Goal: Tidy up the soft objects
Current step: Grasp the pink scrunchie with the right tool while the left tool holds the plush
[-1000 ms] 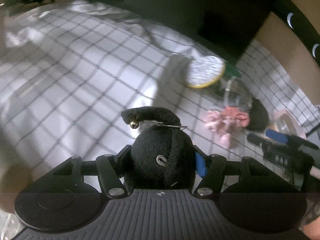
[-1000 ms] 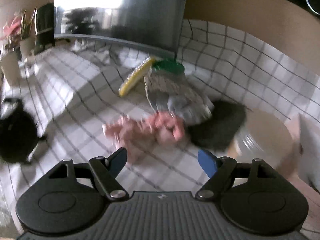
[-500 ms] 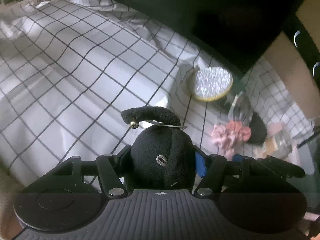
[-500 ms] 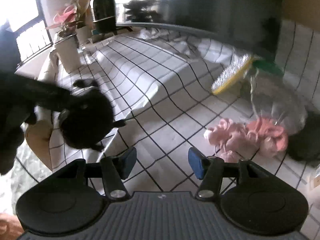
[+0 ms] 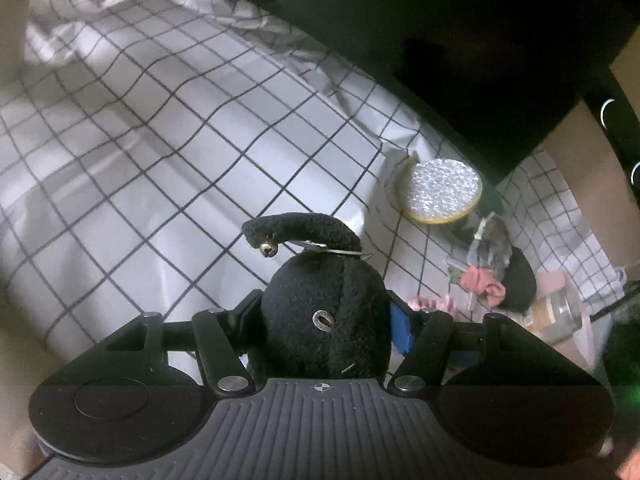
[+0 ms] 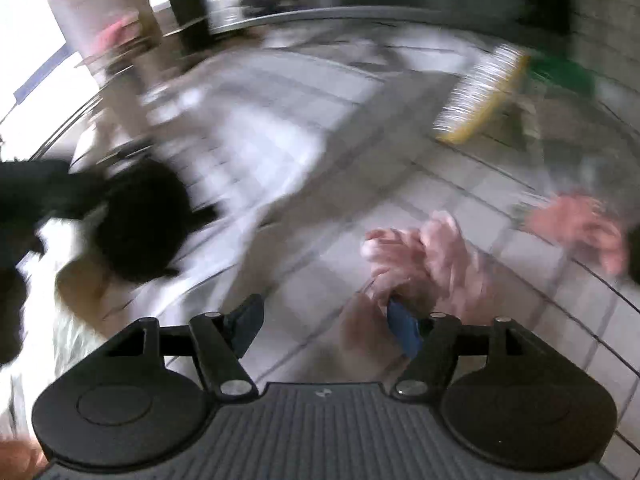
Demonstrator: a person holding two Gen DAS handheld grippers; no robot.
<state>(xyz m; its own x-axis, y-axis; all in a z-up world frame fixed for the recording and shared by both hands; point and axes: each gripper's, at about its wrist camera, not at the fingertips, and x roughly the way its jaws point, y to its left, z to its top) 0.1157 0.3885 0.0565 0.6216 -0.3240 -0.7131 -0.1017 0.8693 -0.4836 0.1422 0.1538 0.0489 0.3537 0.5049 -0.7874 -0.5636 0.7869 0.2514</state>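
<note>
My left tongs (image 5: 326,322) pinch the black plush toy (image 5: 324,320), lifted over the checked cloth (image 5: 168,152); a small bell (image 5: 267,250) hangs from its curled tail. My right tongs (image 6: 326,324) are spread, the blue right pad touching a pink fabric piece (image 6: 420,256). That view is badly blurred. A round sponge (image 5: 440,190) lies nearby.

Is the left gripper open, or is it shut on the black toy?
Shut: the left gripper clamps the black plush toy from both sides.
</note>
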